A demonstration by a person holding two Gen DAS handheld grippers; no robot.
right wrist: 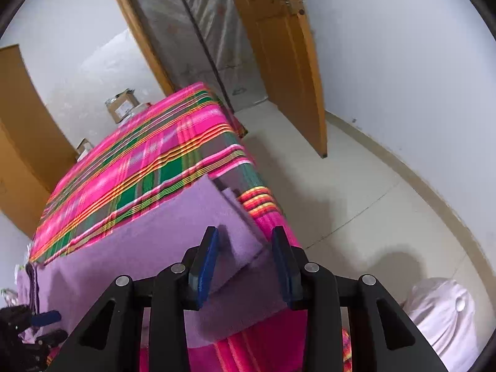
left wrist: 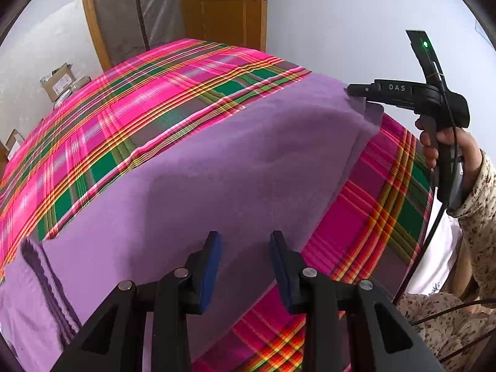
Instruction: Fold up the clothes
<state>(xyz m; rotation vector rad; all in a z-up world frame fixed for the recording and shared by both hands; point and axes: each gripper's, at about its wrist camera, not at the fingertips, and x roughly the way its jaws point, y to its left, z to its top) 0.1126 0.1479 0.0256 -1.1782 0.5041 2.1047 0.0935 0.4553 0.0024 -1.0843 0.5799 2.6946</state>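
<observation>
- Purple garment (left wrist: 217, 167): soft fleecy cloth, folded flat, lying on the plaid bedspread (left wrist: 130, 99).
- My left gripper (left wrist: 245, 263): jaws wide apart over its near edge, holding nothing.
- My right gripper (right wrist: 245, 260): blue pads apart, hovering at the far corner; no grip visible.

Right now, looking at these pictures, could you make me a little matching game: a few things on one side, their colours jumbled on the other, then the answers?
Things:
1. towel
2. bedsheet
3. door
4. pads on the left gripper

Colours:
A. orange-brown wood
B. blue
C. plain purple
D. pink, green and yellow plaid

Pairs: 1-C, 2-D, 3-A, 4-B
</observation>
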